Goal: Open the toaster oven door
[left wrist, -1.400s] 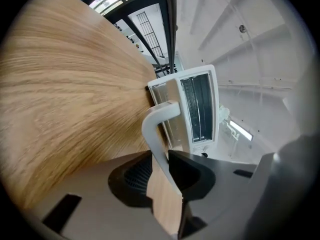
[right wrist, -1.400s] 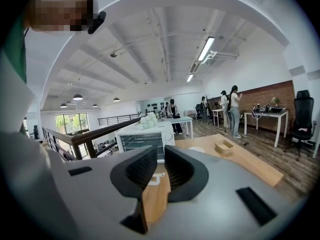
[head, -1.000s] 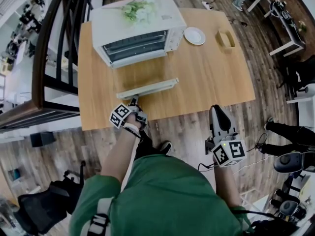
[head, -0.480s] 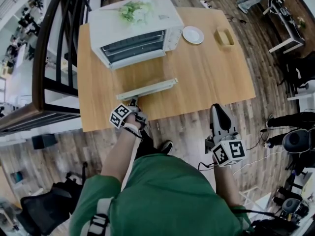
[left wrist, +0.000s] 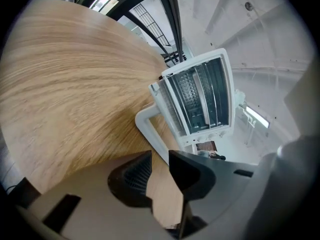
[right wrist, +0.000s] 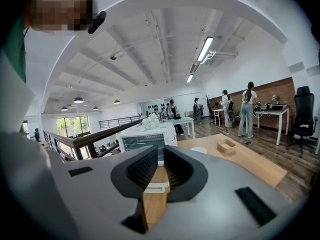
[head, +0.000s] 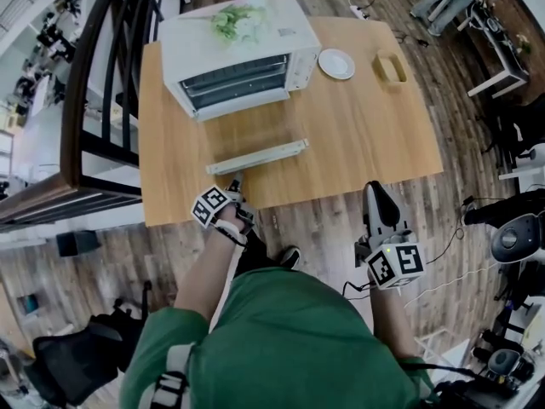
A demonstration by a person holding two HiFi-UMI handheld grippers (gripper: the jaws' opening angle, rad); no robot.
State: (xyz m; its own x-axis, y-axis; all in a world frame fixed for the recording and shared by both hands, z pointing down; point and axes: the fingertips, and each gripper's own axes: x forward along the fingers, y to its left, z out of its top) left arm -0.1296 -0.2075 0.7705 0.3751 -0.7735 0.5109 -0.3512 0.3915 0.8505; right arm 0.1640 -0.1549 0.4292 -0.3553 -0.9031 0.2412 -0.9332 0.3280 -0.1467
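Your left gripper [head: 235, 180] has its jaws apart with only bare tabletop between them, the tips just short of the door's handle [left wrist: 145, 129]. Your right gripper [head: 375, 190] hangs off the table's 6 o'clock edge, jaws nearly together on nothing. On the wooden table [head: 366, 135], the white toaster oven [head: 243, 45] stands at 11 o'clock, its mouth facing 6 o'clock, toward you. Its door [head: 255, 156] lies folded down about level, long axis running 8 to 2 o'clock. A small plate [head: 336, 63] sits at the oven's 3 o'clock.
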